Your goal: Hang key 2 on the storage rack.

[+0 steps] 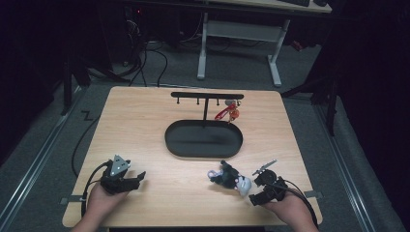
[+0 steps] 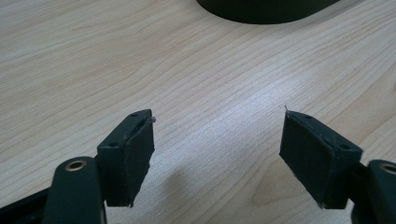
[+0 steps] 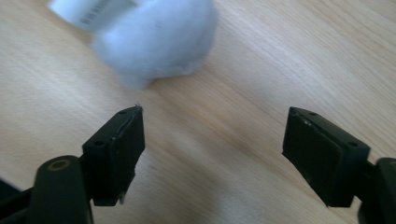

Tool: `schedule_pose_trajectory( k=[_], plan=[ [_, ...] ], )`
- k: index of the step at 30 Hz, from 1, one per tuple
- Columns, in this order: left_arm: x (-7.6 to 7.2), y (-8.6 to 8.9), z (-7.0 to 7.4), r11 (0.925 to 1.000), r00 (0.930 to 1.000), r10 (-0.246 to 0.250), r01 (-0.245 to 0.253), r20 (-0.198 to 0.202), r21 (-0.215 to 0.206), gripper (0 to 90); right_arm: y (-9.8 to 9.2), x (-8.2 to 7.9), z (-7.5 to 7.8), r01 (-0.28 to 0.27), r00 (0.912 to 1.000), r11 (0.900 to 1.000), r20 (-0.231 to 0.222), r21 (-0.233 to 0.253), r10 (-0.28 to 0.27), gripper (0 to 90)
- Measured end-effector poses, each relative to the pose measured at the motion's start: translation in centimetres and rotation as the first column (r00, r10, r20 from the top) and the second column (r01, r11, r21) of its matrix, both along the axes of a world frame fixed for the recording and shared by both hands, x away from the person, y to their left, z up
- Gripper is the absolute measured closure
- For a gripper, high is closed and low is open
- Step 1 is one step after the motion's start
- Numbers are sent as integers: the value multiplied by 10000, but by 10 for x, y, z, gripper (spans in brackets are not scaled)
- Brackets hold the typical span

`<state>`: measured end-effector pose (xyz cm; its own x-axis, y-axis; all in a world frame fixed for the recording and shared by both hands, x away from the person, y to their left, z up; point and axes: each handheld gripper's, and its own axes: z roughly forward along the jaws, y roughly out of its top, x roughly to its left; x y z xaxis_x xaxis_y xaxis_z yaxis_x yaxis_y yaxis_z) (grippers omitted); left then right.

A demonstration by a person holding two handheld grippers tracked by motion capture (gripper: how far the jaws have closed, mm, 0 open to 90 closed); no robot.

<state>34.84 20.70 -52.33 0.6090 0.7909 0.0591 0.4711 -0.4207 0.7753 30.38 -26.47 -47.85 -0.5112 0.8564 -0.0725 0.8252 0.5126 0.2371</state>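
One red charm already hangs on my rack, while the plush keychain lies ungrabbed before my wide-open right gripper, left gripper wide and empty.

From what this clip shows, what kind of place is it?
Probably a lab or workshop recording station: a wooden table on grey carpet, cables on the floor behind it, and another desk's white frame beyond. On the table stands a black hook rack.
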Motion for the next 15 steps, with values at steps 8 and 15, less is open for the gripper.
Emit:
schedule_pose_trajectory(
  k=[8,15],
  plan=[
    [1,1,-1,9999,10000,-24,24,-5,-107,254,14,4,13,-412,9990,9991,-150,106,413,114],
    [1,-1,-1,9999,9999,-141,141,-14,-29,254,30,10,22,-765,9968,9957,-188,515,776,73]
  ],
)
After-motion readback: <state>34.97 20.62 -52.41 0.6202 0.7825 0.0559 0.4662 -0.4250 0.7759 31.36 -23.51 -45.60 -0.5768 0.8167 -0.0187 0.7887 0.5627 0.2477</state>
